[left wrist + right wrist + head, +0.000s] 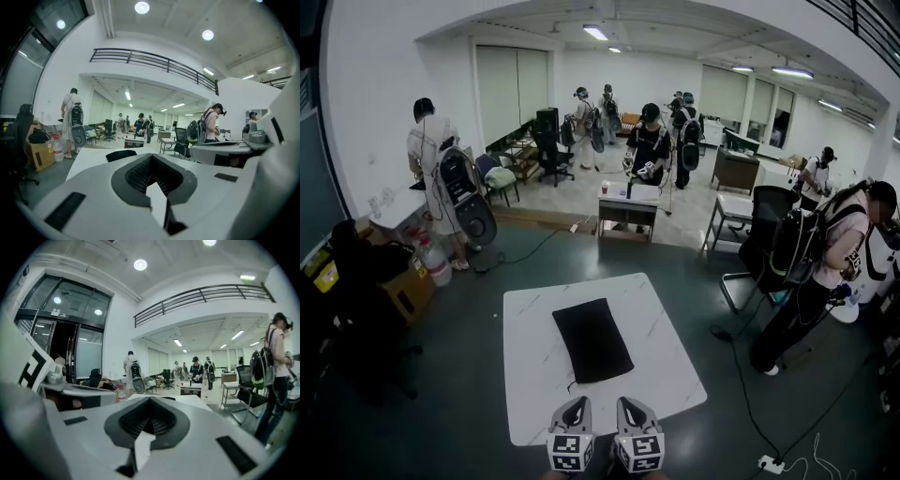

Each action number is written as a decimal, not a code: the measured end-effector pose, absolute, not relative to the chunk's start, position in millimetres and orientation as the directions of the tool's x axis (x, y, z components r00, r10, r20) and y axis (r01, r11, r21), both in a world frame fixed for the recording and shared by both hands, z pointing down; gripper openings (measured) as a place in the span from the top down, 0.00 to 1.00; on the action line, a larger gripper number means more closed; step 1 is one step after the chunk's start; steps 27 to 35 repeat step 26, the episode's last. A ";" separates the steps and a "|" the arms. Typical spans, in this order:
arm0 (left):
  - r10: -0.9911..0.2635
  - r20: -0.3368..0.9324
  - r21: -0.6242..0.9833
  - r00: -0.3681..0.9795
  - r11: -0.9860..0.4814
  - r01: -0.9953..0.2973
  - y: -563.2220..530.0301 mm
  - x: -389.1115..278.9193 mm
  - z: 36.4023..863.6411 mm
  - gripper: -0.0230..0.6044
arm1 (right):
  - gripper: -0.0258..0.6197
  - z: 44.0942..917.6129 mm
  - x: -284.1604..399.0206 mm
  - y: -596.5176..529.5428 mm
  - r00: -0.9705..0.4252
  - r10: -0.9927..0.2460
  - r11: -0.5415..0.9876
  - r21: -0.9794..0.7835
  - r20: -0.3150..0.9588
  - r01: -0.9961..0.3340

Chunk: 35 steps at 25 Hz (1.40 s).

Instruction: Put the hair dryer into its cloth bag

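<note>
Your left gripper (574, 409), at the near edge of the table (534, 394): fingers pressed together, nothing between them. The black cloth bag (592, 339) lies flat mid-table. Your right gripper (633, 409), just beside the left: fingers pressed together, nothing held.

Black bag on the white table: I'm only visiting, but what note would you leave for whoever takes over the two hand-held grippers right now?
Left hand-held gripper: shut, empty, at the near edge of the table.
Right hand-held gripper: the same, beside it.
Cloth bag: lies flat mid-table, touched by neither.
Hair dryer: not in sight; it may be inside the bag, but the pictures cannot settle that.
Left to do: check the bag; if it is empty, find the dryer and bag it.
</note>
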<state>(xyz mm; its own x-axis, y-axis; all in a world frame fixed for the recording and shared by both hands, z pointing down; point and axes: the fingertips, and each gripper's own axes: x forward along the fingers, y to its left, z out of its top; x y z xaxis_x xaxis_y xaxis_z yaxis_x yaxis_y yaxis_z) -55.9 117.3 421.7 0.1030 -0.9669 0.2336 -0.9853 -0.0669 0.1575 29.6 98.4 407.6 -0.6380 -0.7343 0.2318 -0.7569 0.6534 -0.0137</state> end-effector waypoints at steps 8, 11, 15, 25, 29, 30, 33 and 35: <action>-0.972 0.210 0.167 0.103 -0.068 -0.984 152.3 -64.5 414.9 0.95 | 0.94 395.8 13.8 130.0 -0.653 -0.731 0.667 0.004 0.196 -0.745; -0.977 0.193 0.174 0.094 -0.061 -0.983 157.0 -68.5 413.0 0.95 | 0.94 397.1 11.3 135.3 -0.658 -0.727 0.673 0.016 0.196 -0.739; -0.980 0.171 0.174 0.097 -0.067 -0.982 154.7 -70.0 408.0 0.95 | 0.94 393.3 11.2 135.9 -0.649 -0.734 0.666 0.025 0.199 -0.745; -0.975 0.174 0.164 0.141 -0.112 -0.980 150.2 -60.4 407.7 0.95 | 0.94 394.6 13.1 132.6 -0.638 -0.741 0.658 0.034 0.210 -0.752; -0.974 0.172 0.163 0.145 -0.117 -0.980 149.0 -59.5 407.6 0.95 | 0.94 395.0 13.4 131.3 -0.637 -0.742 0.657 0.035 0.208 -0.753; -0.974 0.172 0.163 0.145 -0.117 -0.980 149.0 -59.5 407.6 0.95 | 0.94 395.0 13.4 131.3 -0.637 -0.742 0.657 0.035 0.208 -0.753; -0.974 0.172 0.163 0.145 -0.117 -0.980 149.0 -59.5 407.6 0.95 | 0.94 395.0 13.4 131.3 -0.637 -0.742 0.657 0.035 0.208 -0.753; -0.974 0.172 0.163 0.145 -0.117 -0.980 149.0 -59.5 407.6 0.95 | 0.94 395.0 13.4 131.3 -0.637 -0.742 0.657 0.035 0.208 -0.753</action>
